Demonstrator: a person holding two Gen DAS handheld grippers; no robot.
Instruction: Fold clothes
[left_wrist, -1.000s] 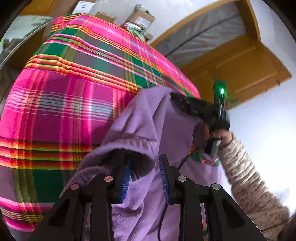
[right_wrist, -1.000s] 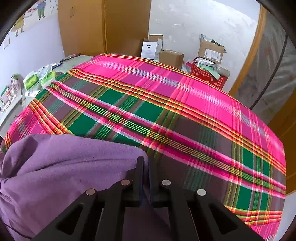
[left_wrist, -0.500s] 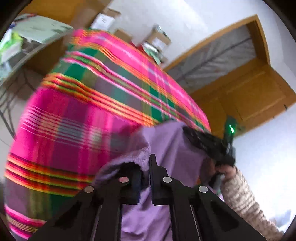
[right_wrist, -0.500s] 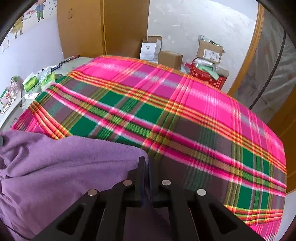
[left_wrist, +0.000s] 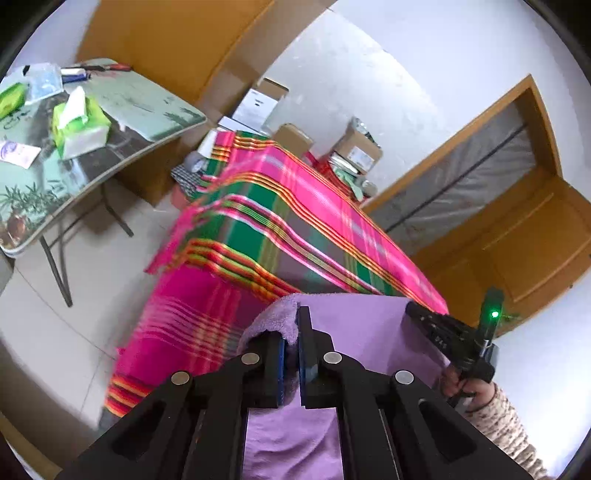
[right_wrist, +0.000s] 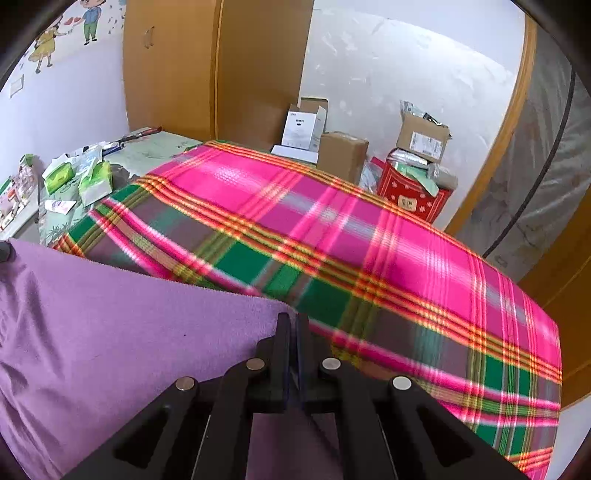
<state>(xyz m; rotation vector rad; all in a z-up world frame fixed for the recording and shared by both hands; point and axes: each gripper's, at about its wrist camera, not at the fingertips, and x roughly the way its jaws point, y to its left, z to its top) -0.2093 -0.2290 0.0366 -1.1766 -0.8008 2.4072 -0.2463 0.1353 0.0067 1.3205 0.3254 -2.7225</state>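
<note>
Left wrist view: left claw (left_wrist: 291, 345) clenched on a bunched edge of the purple garment (left_wrist: 354, 325), fabric pinched btwn the blue pads w/ a fuzzy fold poking up past the left finger. Garment hangs stretched from this claw across to the right claw (left_wrist: 413, 309), which grips the opposite end; top edge runs roughly straight btwn the two. Rest of the cloth drops down below the frame. Person's right hand (left_wrist: 467, 386) holds that gripper, green light lit on it, knit sleeve behind. Beyond the garment: plaid blanket (left_wrist: 295, 236) in pink/green covering the bed, its edge draping toward the floor. Far left, a folding table (left_wrist: 147, 110) w/ a green tissue pack (left_wrist: 79, 127) and other small items. Cardboard boxes (left_wrist: 354, 147) against the far wall. Right wrist view: right claw (right_wrist: 293, 332) closed tight, jaws almost together, on the garment's (right_wrist: 110, 332) corner; cloth spreads left and down from the grip, filling the lower-left, held up in front of the blanket (right_wrist: 332, 240), not lying on it as far as I can tell. Boxes (right_wrist: 341, 155) and a red box (right_wrist: 410, 192) past the bed's far side; tissue packs (right_wrist: 94, 179) on the table at left.
</note>
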